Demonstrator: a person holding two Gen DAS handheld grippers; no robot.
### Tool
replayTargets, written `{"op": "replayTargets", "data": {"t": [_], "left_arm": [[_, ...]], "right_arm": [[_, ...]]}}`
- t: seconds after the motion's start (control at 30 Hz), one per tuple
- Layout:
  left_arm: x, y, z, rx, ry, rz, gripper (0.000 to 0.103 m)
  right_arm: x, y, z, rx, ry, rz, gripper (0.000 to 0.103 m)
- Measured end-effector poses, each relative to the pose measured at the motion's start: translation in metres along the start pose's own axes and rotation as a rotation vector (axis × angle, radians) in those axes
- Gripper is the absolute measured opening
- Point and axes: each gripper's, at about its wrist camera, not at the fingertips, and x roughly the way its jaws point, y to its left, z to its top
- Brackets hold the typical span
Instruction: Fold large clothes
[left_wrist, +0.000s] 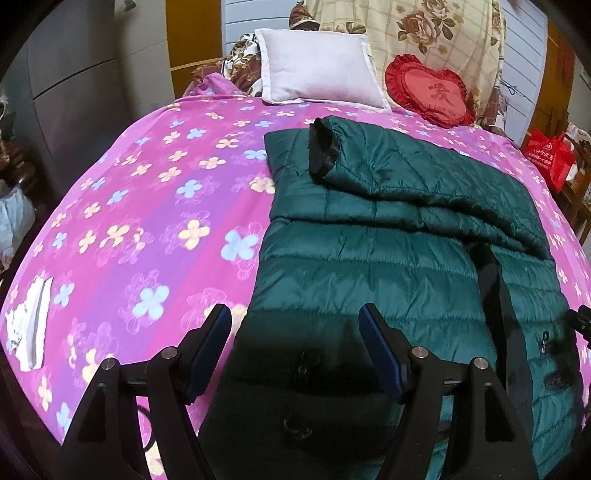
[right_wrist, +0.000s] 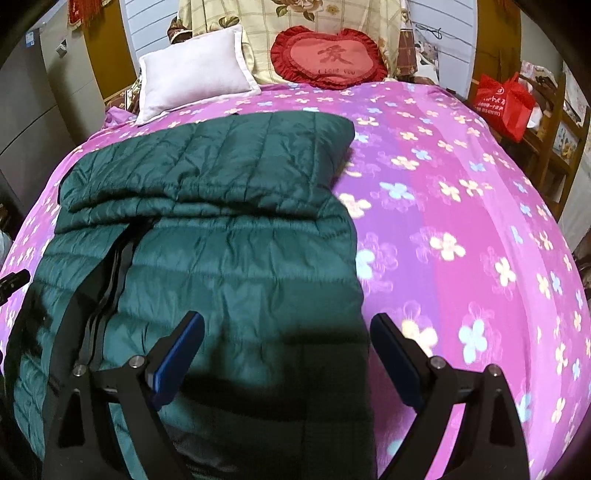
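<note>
Now, scene: a green quilted jacket (left_wrist: 388, 258) lies flat on the pink flowered bedspread (left_wrist: 147, 221), lengthwise toward the pillow (left_wrist: 317, 70) and the red heart cushion (left_wrist: 430, 90).
Jacket: one sleeve (left_wrist: 406, 173) is laid across the body, its black cuff (left_wrist: 323, 151) pointing to the jacket's left edge; the dark zip line (right_wrist: 110, 273) runs down the front.
Left gripper (left_wrist: 295, 339): spread wide and empty, hovering over the near left edge, one finger above bedspread, the other above cloth.
Right gripper (right_wrist: 288, 343): likewise spread and empty, straddling the near right edge (right_wrist: 364, 295).
Step, as I judge it: take the near end at both corners and fold it away toward the pillow.
How to do it well: lower each gripper until one finger slides under the padded edge and the other sits on top; pinch all layers, not just the slick shell.
Lift: raise both sides level and together, so the sleeve stays in place.
Risk: shiny fabric may slip out of a shallow bite; bedspread could be pinched along with it.
Bystander: a white cloth (left_wrist: 31, 332) lies well apart at the left.
</note>
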Motion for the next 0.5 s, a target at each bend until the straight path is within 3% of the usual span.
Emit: {"op": "replayTargets", "data": {"t": [0.33,0.5], "left_arm": [[-0.019,0.013,-0.019,-0.013,0.012,-0.044,0.053],[-0.022,0.031,-0.035,-0.055,0.055,-0.08,0.053]], "right_arm": [[-0.02,-0.001,-0.023,-0.021,0.005,0.022,0.094],[-0.032,-0.007,-0.036,-0.015,0.02,0.043,0.094]]}}
